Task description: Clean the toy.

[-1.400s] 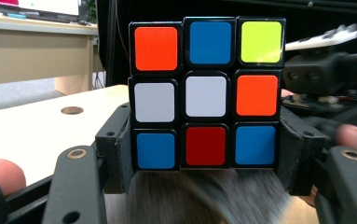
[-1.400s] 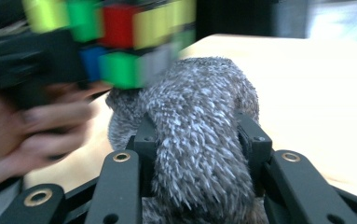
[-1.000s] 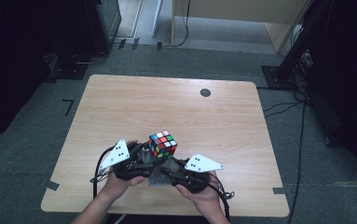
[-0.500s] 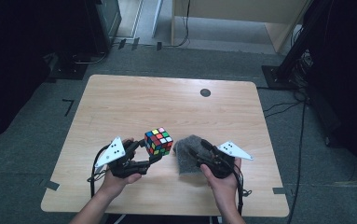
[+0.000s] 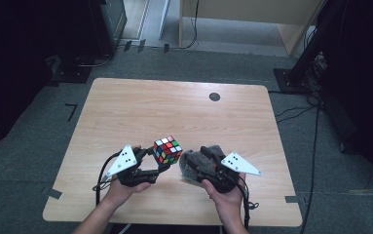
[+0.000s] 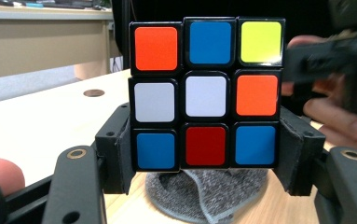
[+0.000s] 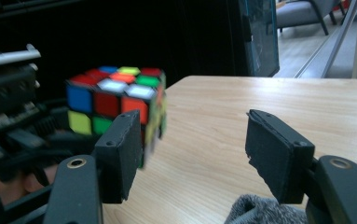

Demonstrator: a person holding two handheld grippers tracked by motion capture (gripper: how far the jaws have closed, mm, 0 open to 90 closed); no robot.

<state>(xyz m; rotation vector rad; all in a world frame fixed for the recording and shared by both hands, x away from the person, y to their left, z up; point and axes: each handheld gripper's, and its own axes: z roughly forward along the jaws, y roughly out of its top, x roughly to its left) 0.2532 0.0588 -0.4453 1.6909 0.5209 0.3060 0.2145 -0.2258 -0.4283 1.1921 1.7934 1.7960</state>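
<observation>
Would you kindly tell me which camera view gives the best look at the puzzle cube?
The left gripper view: the puzzle cube faces the camera sharp and close, clamped between the left tool's jaws, one face fully readable. The high view shows it small; the right gripper view shows it blurred, partly behind a jaw.

The table [image 5: 140, 109] was a pale wood-grain top with rounded corners, standing on grey carpet [image 5: 38, 161]. A round dark grommet [image 5: 214, 96] sat flush in the top near its far edge, right of centre, with bare wood all around it. Down at the near edge, a grey cloth [image 5: 190, 165] lay crumpled on the wood, a little right of centre. In the left gripper view the cloth [image 6: 204, 193] rested flat on the tabletop, and the grommet [image 6: 93, 93] showed well beyond it. In the right gripper view one grey fold [image 7: 260, 212] poked up at the bottom edge, with open wood stretching away behind.
</observation>
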